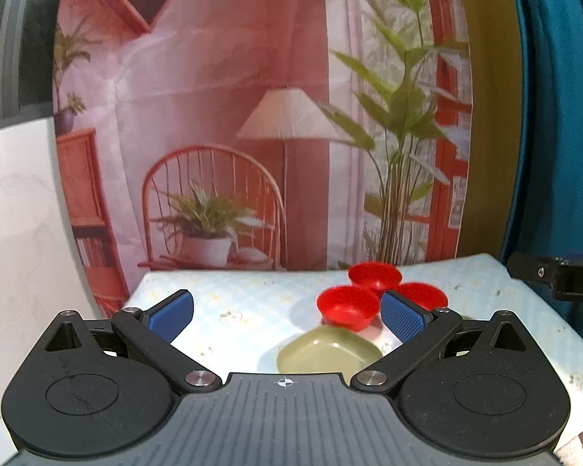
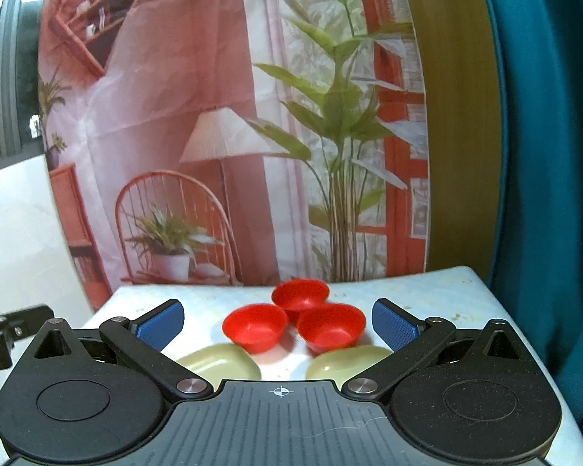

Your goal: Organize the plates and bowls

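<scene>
Both pairs of ribbed blue fingers are spread wide and hold nothing, the left gripper and right gripper hovering over a pale checked tablecloth. Nearest, at 6 o'clock from the bowls, lie two glossy pale-green squarish plastic plates, side by side but apart. Beyond them three smooth round red plastic bowls cluster rim to rim before a printed room-scene backdrop.

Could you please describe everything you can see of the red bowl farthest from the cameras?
The far red bowl is small, round and glossy, plastic-looking, standing upright and apparently empty on the pale tablecloth. It sits behind two matching red bowls, forming a tight triangle; its front appears to touch or overlap them. Both claws are open and clear of it. Motion blur softens its rim.
</scene>
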A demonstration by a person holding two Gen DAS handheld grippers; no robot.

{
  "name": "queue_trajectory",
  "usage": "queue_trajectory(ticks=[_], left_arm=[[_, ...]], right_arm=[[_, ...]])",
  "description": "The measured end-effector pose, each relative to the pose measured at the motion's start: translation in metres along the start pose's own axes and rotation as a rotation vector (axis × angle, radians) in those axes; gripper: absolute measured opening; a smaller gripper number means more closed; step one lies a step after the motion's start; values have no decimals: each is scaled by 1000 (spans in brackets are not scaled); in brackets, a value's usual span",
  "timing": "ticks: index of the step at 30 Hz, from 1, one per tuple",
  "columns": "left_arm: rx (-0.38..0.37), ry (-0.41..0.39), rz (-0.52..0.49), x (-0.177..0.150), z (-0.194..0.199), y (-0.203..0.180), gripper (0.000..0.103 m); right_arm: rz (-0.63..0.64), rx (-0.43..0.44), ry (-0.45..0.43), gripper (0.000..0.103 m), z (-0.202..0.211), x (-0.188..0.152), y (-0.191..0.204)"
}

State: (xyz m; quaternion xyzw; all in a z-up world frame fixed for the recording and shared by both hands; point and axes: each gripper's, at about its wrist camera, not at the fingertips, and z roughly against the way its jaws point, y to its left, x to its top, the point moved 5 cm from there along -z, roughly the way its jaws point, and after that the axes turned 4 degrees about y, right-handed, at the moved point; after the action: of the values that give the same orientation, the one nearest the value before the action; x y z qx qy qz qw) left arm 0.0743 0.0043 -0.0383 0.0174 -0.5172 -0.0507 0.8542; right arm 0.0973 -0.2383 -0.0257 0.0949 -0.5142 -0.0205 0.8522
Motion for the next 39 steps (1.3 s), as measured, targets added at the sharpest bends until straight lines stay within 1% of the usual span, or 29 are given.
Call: queue_trajectory(ticks=[3, 7, 8, 11, 12, 15, 16, 17, 19, 20, 21, 23, 25, 27, 28, 30, 33, 34, 35, 37, 39], left_arm=[[-6, 42, -14, -10, -21, 0, 103], [-36, 123, -5, -30, -54, 0, 103], [-42, 152, -1, -37, -63, 0, 102], [-83, 216, 3, -56, -90, 0, 100], [-96, 243, -2, -63, -101, -2, 100], [-116, 326, -22, -86, -127, -7, 96], [-128, 358, -23, -93, -135, -9, 92], [-141, 390, -20, -100, -142, -10, 90], [-166, 439, -7, -113, -152, -14, 89], [-175, 454, 0, -117, -155, -14, 89], [-184, 470, 7, -122, -158, -15, 89], [-196, 495, 14, -129, -162, -17, 89], [-212, 521, 29, -135, -168, -16, 89], [-253, 545, 74, -141, -172, -15, 89], [-261, 554, 91, -142, -175, -17, 89], [-267, 579, 108, -147, -178, -16, 89], [-273, 598, 108, -151, -180, -19, 87], [-271, 604, 106, -151, -180, -21, 85], [-268, 613, 103, -152, -181, -21, 77], [-269, 642, 94, -155, -183, -23, 68], [-273, 649, 87, -156, -182, -24, 67]], right_arm=[[10, 1, 5, 103, -18, -2, -2], [42, 0, 80, 103, -47, -18, -2], [49, 10, 100, 103, -54, -25, -2], [67, -30, 174, 103, -80, -47, -4], [68, -30, 195, 103, -87, -56, -5], [66, 0, 244, 102, -105, -79, -9], [71, 2, 268, 98, -110, -86, -11], [79, 6, 296, 91, -116, -94, -12], [92, 11, 343, 82, -123, -107, -13], [98, 17, 369, 78, -127, -114, -14], [99, 27, 387, 77, -130, -119, -15], [94, 47, 418, 68, -133, -128, -16], [90, 58, 445, 63, -137, -136, -18], [83, 70, 464, 62, -138, -142, -20], [79, 78, 471, 61, -139, -144, -21], [66, 95, 484, 58, -140, -147, -23], [49, 110, 501, 51, -143, -151, -28], [44, 113, 510, 47, -145, -153, -29], [38, 114, 519, 44, -147, -155, -31], [28, 115, 532, 39, -148, -159, -33], [22, 118, 535, 36, -148, -160, -34]])
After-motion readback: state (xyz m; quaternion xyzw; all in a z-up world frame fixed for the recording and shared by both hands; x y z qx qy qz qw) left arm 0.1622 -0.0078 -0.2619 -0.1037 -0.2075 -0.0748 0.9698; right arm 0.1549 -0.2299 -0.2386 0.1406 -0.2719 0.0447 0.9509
